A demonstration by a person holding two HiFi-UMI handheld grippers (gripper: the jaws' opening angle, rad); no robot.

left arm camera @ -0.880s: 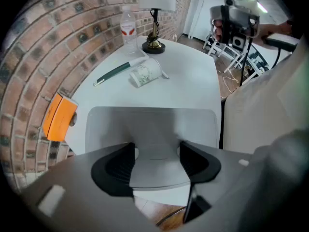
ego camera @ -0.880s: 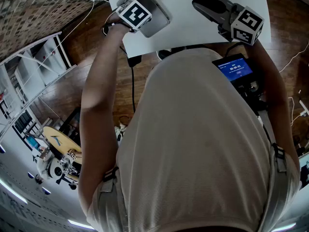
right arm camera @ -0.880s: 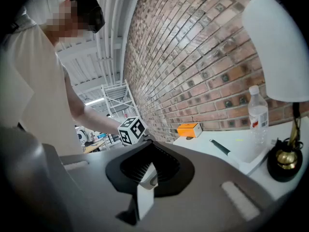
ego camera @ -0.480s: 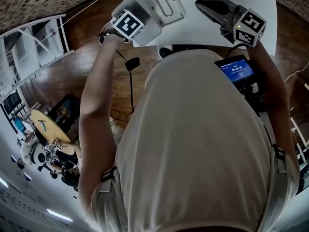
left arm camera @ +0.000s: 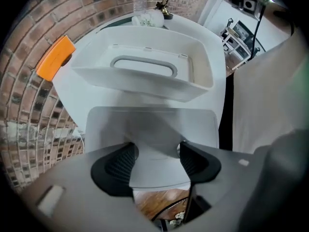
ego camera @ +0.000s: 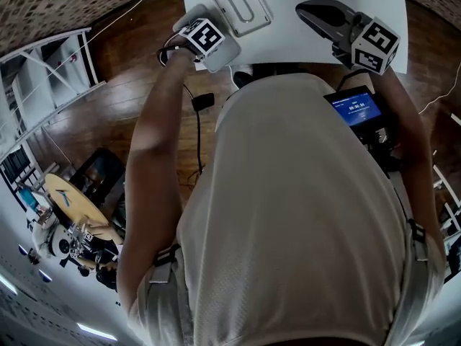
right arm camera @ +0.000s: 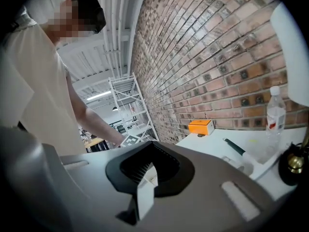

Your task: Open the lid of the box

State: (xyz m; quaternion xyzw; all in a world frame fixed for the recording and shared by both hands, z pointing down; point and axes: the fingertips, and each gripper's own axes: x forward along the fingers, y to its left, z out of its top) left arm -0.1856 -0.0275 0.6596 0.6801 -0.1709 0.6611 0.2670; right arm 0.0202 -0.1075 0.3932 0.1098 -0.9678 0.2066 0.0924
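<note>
Right now we hold our left claw (left arm camera: 155,161) low at the near edge of the bench (left arm camera: 72,100), jaws spread as wide as they go and gripping nothing; a blurred grey panel (left arm camera: 149,124) shows in the gap. Just ahead stands the white box (left arm camera: 195,79), its lid (left arm camera: 159,52) with the grey handle (left arm camera: 143,64) lying flat on top. Our right claw (right arm camera: 147,178) hangs over the bench right of the box, pads drawn together, empty
</note>
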